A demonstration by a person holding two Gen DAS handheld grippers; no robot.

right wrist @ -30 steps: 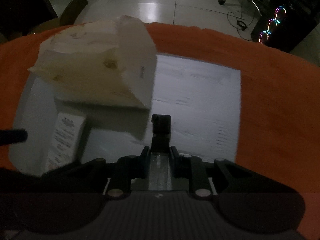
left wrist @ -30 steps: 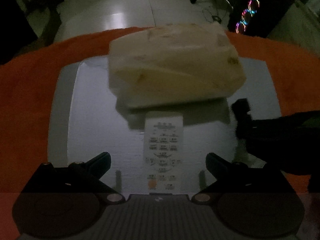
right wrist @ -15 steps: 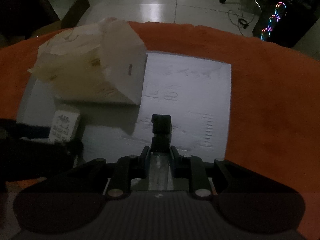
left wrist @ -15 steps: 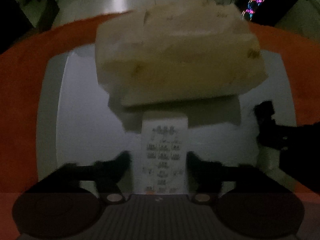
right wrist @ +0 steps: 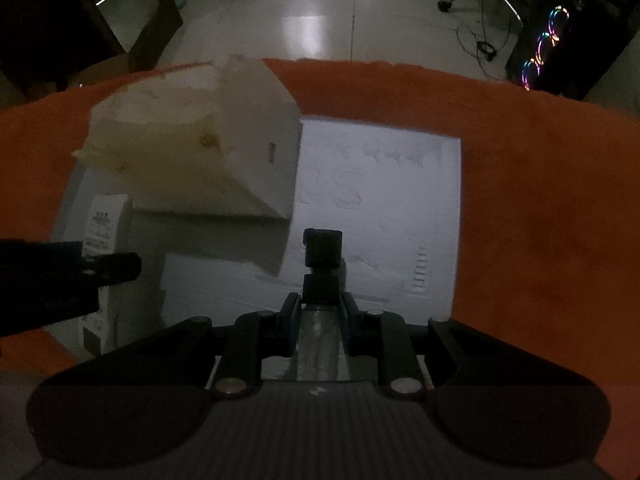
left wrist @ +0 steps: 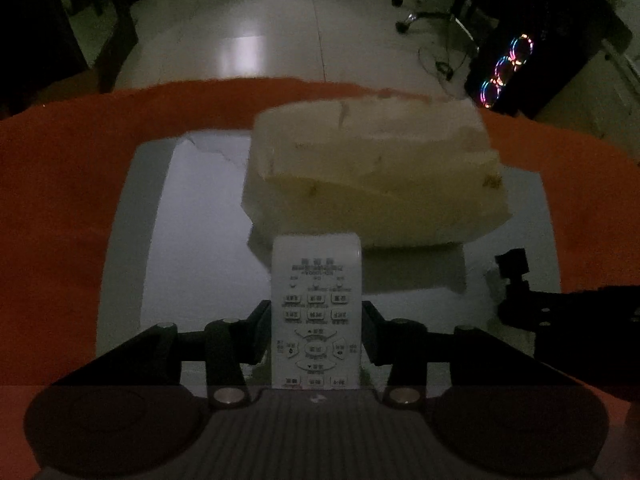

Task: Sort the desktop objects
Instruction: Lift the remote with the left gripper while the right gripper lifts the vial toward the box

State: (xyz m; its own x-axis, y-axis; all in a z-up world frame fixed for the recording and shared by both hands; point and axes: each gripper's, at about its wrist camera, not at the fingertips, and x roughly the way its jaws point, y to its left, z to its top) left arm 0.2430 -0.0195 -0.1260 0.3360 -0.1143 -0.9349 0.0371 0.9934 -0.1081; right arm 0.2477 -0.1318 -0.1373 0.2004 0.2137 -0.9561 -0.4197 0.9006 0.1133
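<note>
My left gripper (left wrist: pixel 316 312) is shut on a white remote control (left wrist: pixel 316 312), lifted a little off the white board (left wrist: pixel 192 248). Just beyond the remote lies a cream tissue pack (left wrist: pixel 376 176). My right gripper (right wrist: pixel 320 308) is shut on a clear spray bottle (right wrist: pixel 320 340) with a black cap (right wrist: pixel 322 245), held low over the white board (right wrist: pixel 400 208). In the right wrist view the tissue pack (right wrist: pixel 192 148) is at the upper left, and the left gripper (right wrist: pixel 72 276) with the remote (right wrist: pixel 104 224) is at the left edge. In the left wrist view the right gripper (left wrist: pixel 516 296) is at the right edge.
An orange cloth (left wrist: pixel 72 184) covers the table under the board and also shows in the right wrist view (right wrist: pixel 540 220). Beyond the table edge are a tiled floor, an office chair base (left wrist: pixel 432 16) and a computer case with coloured fans (left wrist: pixel 508 72).
My left gripper closed from open onto the remote and raised it, drawing back from the tissue pack. The right gripper stayed shut on the bottle and barely moved.
</note>
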